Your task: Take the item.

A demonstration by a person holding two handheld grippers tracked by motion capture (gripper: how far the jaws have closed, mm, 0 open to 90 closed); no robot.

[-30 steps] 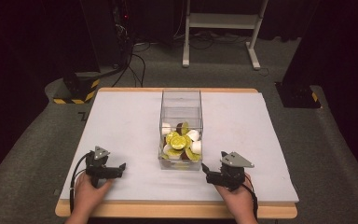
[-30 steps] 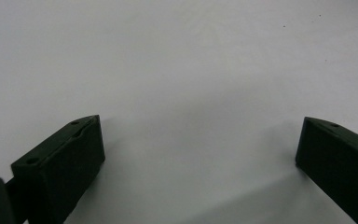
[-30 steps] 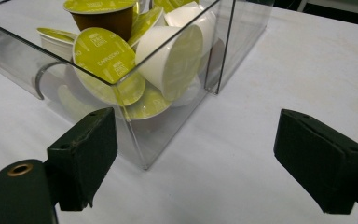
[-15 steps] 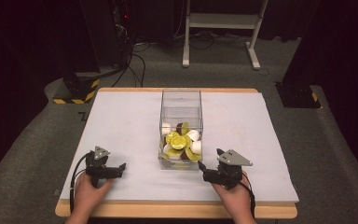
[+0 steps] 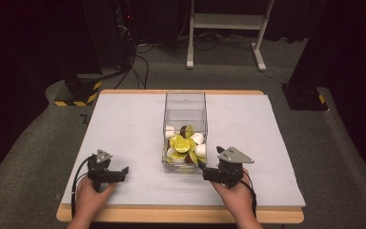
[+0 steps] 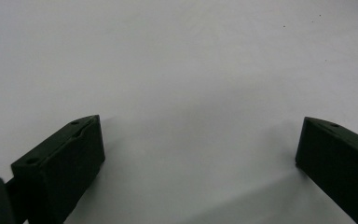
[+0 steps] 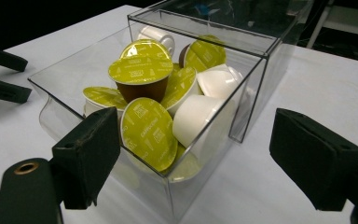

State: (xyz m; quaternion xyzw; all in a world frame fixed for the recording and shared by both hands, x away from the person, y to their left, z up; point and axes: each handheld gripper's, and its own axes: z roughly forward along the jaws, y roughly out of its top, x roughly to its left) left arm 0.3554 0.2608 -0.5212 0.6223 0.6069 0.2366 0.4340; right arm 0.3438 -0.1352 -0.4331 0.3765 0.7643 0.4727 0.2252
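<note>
In the clear rectangular plastic box (image 7: 256,70), small round coffee capsules (image 7: 150,128) carry yellow-green foil lids with pale print over white or brown cups. The flat white bench (image 5: 124,129) has a light wooden edge. Both grippers' fingers (image 7: 86,156) are matt black.

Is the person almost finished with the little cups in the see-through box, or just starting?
Just starting, it seems. All the coffee capsules lie piled in the clear box; none is on the table. The right tool sits open beside the box's near corner, holding nothing, jaws having just closed a little. The left tool rests open over bare table. Any picking or moving of capsules is yet to come.
</note>
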